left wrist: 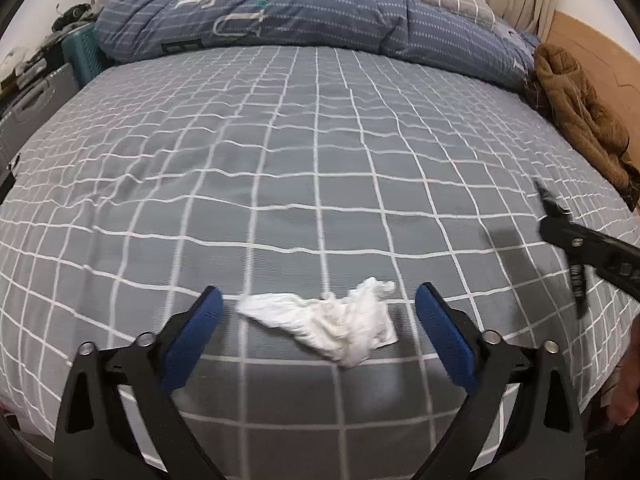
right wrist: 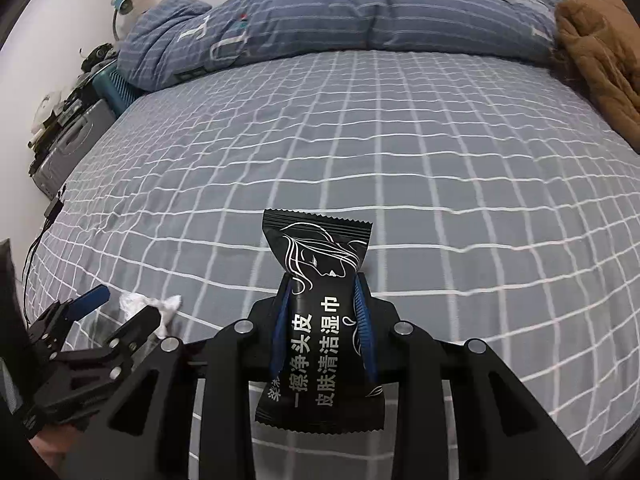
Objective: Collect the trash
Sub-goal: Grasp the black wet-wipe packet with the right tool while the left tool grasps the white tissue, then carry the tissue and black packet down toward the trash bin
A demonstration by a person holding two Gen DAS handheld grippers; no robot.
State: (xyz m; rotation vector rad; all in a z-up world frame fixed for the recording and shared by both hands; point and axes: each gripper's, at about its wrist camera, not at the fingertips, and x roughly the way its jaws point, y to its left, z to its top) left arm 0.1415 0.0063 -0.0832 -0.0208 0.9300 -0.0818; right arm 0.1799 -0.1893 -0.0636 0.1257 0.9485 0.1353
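Left wrist view. Left gripper (left wrist: pixel 316 300): jaws spread wide, blue pads on either side of the crumpled white tissue (left wrist: pixel 332 326), neither pad touching it. Tissue: lies flat on the grey checked bedsheet (left wrist: pixel 280 152), near the bed's front edge, between the two fingers. Right gripper (left wrist: pixel 560 236): enters from the right edge, black, blurred, above the sheet, well apart from the tissue. Folded blue striped quilt (left wrist: pixel 300 12): heaped across the far end of the bed. Brown fleece garment (left wrist: pixel 576 108): bunched at the bed's right side, by the wooden board.

Right wrist view. Right gripper (right wrist: pixel 322 312): jaws drawn in and clamped on the black wet-wipe packet (right wrist: pixel 320 320), blue pads pressing both sides of its middle. Packet: upright between the fingers, white line drawing of a head at the top, white Chinese characters down the body, lifted clear of the sheet. Left gripper: lower left, jaws apart, straddling the tissue on the bed. Grey suitcase (right wrist: pixel 68 148): stands at the left of the bed, cluttered on top. Black cable (right wrist: pixel 38 240): trails over the left bed edge.
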